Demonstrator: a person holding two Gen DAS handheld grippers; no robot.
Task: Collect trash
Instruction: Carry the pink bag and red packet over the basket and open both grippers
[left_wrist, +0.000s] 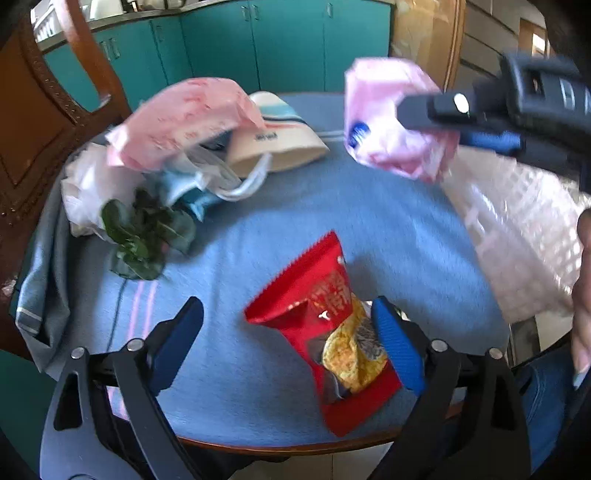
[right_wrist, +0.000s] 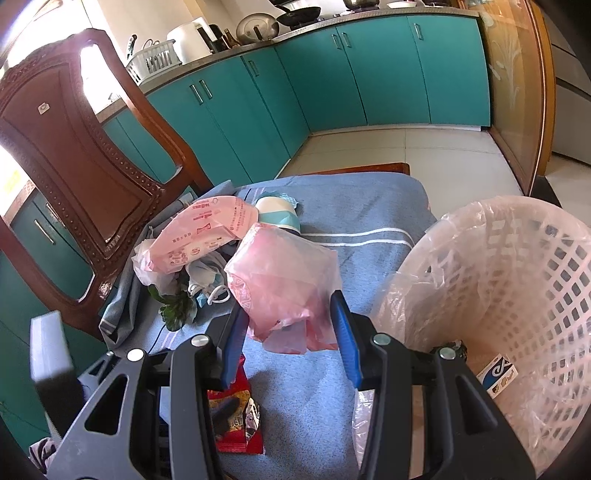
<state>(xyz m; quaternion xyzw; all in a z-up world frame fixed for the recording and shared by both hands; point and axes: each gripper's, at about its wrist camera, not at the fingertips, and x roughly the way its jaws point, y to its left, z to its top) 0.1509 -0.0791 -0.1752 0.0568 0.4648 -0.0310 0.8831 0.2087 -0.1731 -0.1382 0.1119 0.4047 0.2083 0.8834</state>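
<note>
Mid-collection, two items in play. Right gripper (right_wrist: 291, 332) has its fingers clamped partway on a crumpled pink plastic bag (right_wrist: 284, 280), held in the air above the worktop (right_wrist: 369, 206), just left of the lined white basket (right_wrist: 517, 295) at the right edge. Left gripper (left_wrist: 288, 343) stands wide open, nothing gripped; red snack packet (left_wrist: 332, 332) lies on the near worktop between its fingers, against the right pad (left_wrist: 397, 347), left pad clear. Far left still holds a pile: pink wrapper (left_wrist: 184, 118), paper cup (left_wrist: 280, 140), leaves (left_wrist: 144, 236). Next, I'd judge: swing the bag right over the basket rim and release; left closes on the packet.
</note>
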